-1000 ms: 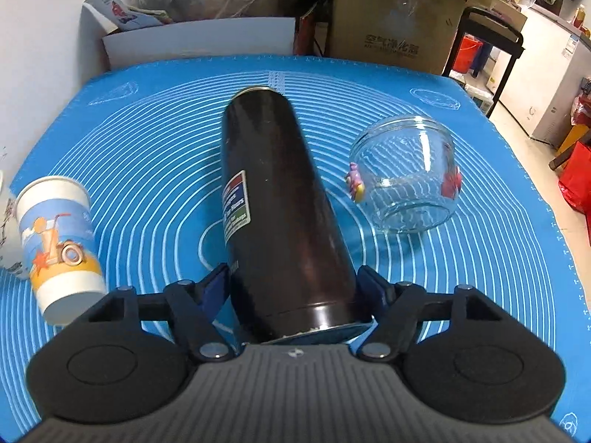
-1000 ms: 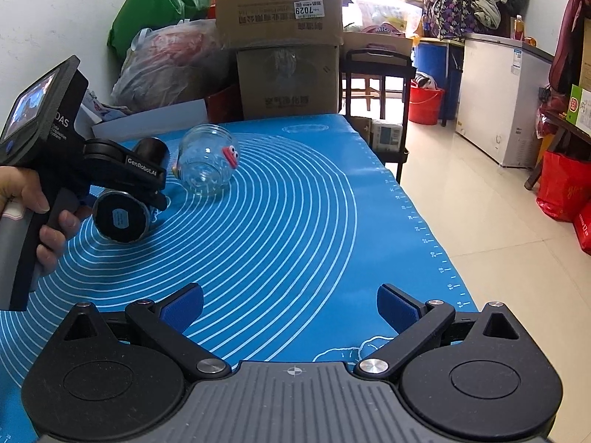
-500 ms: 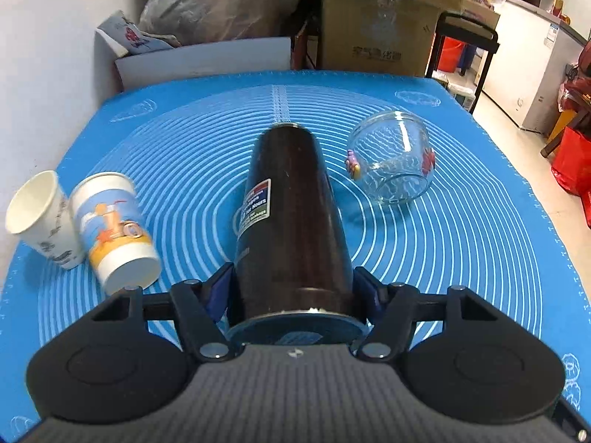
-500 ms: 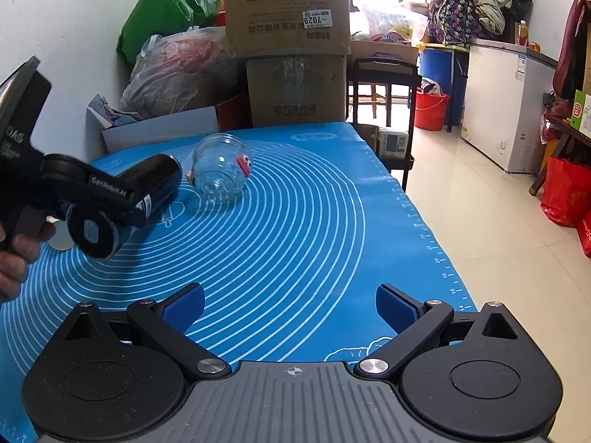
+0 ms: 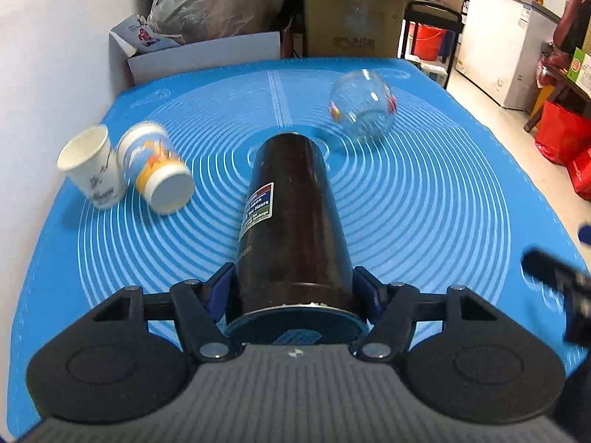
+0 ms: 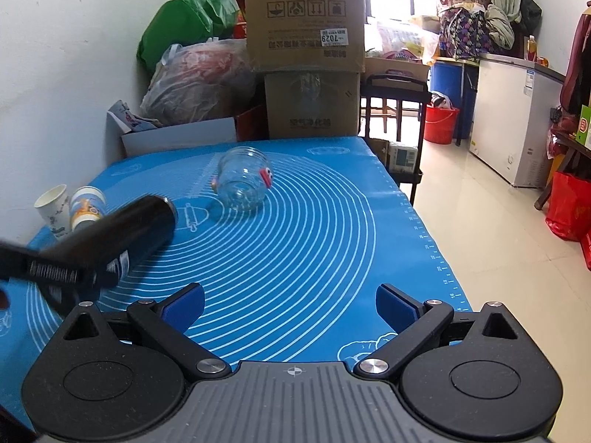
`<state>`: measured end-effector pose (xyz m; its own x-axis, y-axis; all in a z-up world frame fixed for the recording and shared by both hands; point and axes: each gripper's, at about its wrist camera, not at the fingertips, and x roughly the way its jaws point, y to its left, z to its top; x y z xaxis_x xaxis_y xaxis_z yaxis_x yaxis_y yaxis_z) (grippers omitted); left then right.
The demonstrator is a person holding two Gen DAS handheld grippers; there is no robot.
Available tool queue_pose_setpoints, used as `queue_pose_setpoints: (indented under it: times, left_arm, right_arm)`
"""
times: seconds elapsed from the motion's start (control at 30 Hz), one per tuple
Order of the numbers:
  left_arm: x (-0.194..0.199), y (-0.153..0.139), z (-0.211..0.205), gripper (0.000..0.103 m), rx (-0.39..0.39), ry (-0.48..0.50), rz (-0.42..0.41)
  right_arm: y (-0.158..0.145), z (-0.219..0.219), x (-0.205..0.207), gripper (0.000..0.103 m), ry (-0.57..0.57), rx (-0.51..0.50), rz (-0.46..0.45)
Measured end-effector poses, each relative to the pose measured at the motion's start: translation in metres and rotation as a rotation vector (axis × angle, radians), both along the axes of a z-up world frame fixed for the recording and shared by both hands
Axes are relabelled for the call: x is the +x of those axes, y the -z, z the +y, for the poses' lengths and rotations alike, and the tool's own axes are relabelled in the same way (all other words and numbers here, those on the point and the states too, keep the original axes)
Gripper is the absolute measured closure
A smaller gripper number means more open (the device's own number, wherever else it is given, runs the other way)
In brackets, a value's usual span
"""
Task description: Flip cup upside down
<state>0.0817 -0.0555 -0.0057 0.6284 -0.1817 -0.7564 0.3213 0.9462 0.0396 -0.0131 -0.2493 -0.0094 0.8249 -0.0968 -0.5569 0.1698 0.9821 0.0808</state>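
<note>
Two grippers: one loaded, one idle
Left gripper point(image 5: 293, 289): clenched on the dark flask point(image 5: 291, 221), blue pads pressing its sides near the base end, presumably so the long body stays clear for turning over
Flask pose: held off the blue mat point(image 5: 443, 199), base toward the camera, open end pointing away at 12 o'clock; in the right wrist view it slants up from 8 o'clock, mouth end highest, which reads as partway through the flip
Task item: I take the flask to be the cup to invert; it is in the left gripper above the middle of the counter, not yet standing mouth-down
Right gripper point(image 6: 290, 304): released, jaws wide with nothing between them, low over the near edge of the mat, seemingly kept back to leave the left side room
Glass jar point(image 5: 362, 110): lying on its side at 1 o'clock from the flask, well apart, with small colourful figures stuck on it
Paper cups point(image 5: 125, 166): at 10 o'clock, a white one mouth-up and a printed one point(image 5: 155, 173) tipped with its bottom toward the camera, just beside each other
Flask label point(image 5: 256, 212): "for Hours" and "teabags" legible, the rest too small
Cardboard box point(image 6: 304, 18): sticker reading "7029", handling symbols above; the Chinese print is not clear enough to read
</note>
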Motion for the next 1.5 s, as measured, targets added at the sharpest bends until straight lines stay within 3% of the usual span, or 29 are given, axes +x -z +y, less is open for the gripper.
queue_pose_setpoints:
  times: [0.23, 0.7, 0.77, 0.83, 0.93, 1.5]
  left_arm:
    - [-0.032, 0.012, 0.010, 0.035, 0.005, -0.004, 0.011]
    - [-0.036, 0.025, 0.018, 0.035, -0.022, -0.022, 0.052]
    - [-0.038, 0.020, 0.018, 0.033, -0.026, -0.027, 0.029]
    - [-0.041, 0.013, 0.016, 0.022, -0.019, -0.027, -0.002]
    - [-0.044, 0.006, 0.016, 0.014, -0.020, -0.038, -0.033]
    - [-0.066, -0.039, 0.044, 0.012, -0.062, -0.090, -0.162]
  right_arm:
    - [-0.003, 0.005, -0.010, 0.002, -0.015, -0.002, -0.004]
    - [-0.001, 0.012, -0.009, 0.002, -0.035, -0.016, 0.018]
    - [-0.001, 0.012, -0.008, 0.002, -0.037, -0.018, 0.021]
    - [0.000, 0.013, -0.007, 0.002, -0.040, -0.020, 0.025]
    - [0.001, 0.015, -0.007, 0.002, -0.045, -0.022, 0.029]
    - [-0.009, 0.031, -0.010, 0.001, -0.127, -0.131, 0.044]
